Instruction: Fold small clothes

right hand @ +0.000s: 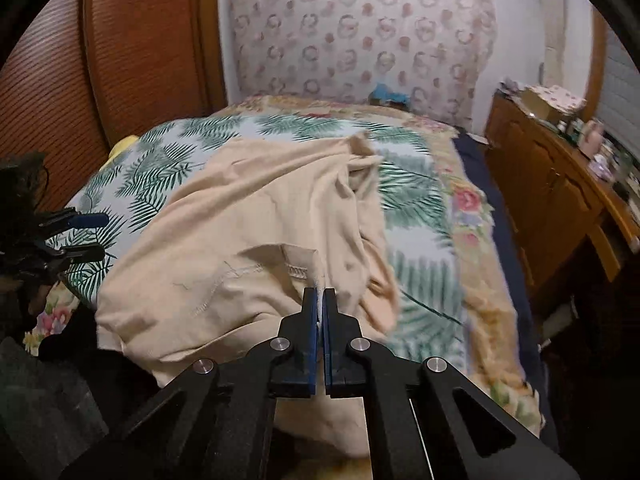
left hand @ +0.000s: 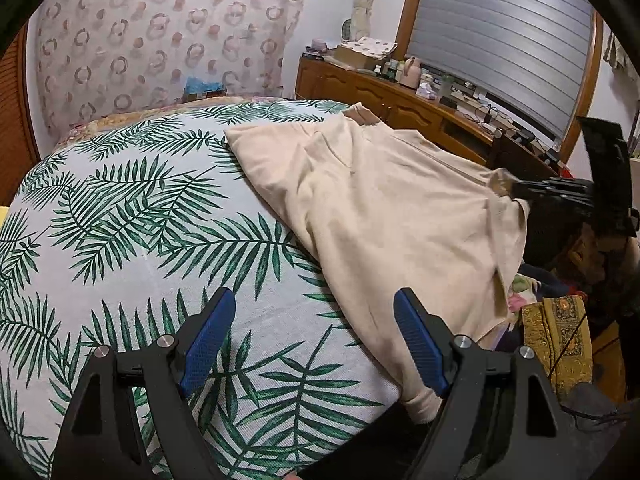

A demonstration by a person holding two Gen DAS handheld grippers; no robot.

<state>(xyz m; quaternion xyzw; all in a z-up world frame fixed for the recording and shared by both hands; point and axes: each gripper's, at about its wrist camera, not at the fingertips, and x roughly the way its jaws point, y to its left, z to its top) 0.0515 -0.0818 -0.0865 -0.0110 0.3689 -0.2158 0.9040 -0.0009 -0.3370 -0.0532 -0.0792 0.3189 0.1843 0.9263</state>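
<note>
No text, label, brand, number or sign can be read in either view. The items on the wooden dresser [left hand: 400, 104] at the upper right of the left wrist view are too small and blurred to show any lettering, and the printed fabrics carry only patterns, not words.

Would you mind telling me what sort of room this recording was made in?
Most likely a bedroom at home: a bed under a palm-leaf cover, a wooden dresser cluttered with bottles beneath a shuttered window, and a wooden wardrobe door.
</note>
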